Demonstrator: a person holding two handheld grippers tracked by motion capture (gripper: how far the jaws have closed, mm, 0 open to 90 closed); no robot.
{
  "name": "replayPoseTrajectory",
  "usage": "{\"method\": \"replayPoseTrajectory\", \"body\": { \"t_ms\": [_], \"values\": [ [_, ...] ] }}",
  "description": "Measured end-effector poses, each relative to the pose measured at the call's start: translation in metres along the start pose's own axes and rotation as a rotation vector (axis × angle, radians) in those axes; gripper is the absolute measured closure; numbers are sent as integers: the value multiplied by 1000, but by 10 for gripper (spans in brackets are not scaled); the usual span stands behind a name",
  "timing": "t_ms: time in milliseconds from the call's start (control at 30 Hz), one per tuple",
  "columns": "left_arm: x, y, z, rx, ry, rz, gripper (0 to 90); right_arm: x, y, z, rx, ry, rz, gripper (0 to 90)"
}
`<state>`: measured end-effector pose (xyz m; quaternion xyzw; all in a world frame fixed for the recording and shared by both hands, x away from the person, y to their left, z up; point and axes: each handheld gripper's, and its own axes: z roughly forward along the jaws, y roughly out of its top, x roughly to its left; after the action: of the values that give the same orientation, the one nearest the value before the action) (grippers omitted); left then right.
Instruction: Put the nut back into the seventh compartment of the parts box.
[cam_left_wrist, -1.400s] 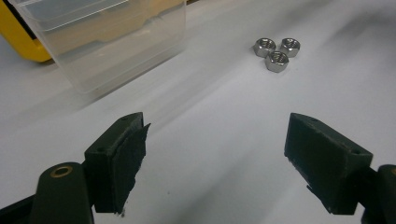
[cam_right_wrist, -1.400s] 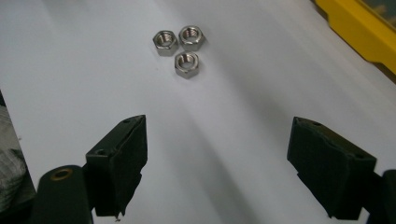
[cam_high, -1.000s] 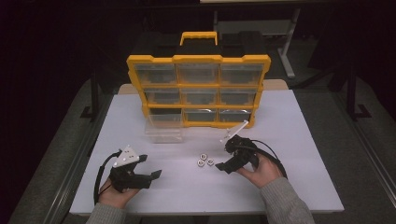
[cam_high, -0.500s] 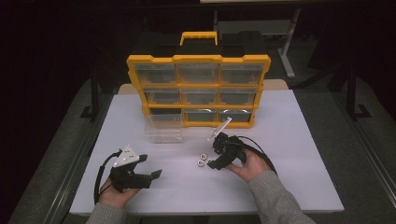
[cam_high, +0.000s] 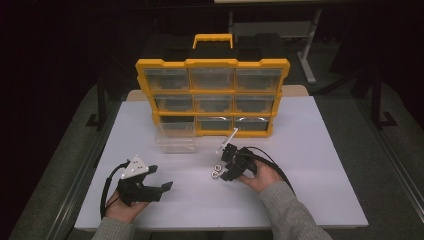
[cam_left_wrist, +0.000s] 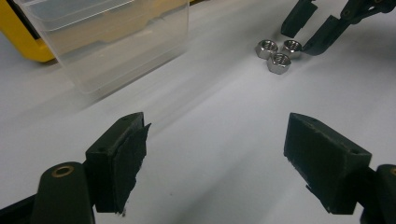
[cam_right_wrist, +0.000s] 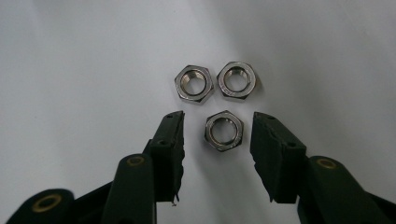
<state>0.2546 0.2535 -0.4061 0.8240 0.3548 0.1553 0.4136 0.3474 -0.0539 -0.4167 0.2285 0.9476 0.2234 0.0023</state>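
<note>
Probably a workshop or lab: a yellow parts organiser (cam_high: 212, 95) and steel nuts (cam_right_wrist: 216, 98) on a white desk (cam_high: 310, 150), surroundings dark.

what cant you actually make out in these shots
- Yellow drawer organiser, high view: drawer contents too dim and small.
- Clear plastic bin, left gripper view: top cut off by the edge.
- Right gripper, whose jaws have just been closing around the nearest steel hex nut: the pads stand apart from it.

Left claw (cam_high: 161, 178): jaws wide apart, level, hand gripping behind.
Right claw (cam_right_wrist: 217, 135): jaws just closing, narrow gap.
</note>
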Motion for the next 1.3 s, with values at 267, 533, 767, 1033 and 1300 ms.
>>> {"method": "replayPoseTrajectory", "body": {
  "t_ms": [267,533,767,1033,1300],
  "values": [
    [0,0,0,-2,1,-2,207,1,2,6,18,-18,-17,617],
    [0,0,0,0,2,-2,208,2,3,10,36,-45,-33,669],
    [1,0,0,4,5,2,208,2,3,10,38,-44,-34,681],
    [0,0,0,5,3,1,209,-1,3,10,30,-30,-34,690],
    [1,0,0,-5,3,6,208,-8,1,4,10,-27,-17,693]
  ]
}}
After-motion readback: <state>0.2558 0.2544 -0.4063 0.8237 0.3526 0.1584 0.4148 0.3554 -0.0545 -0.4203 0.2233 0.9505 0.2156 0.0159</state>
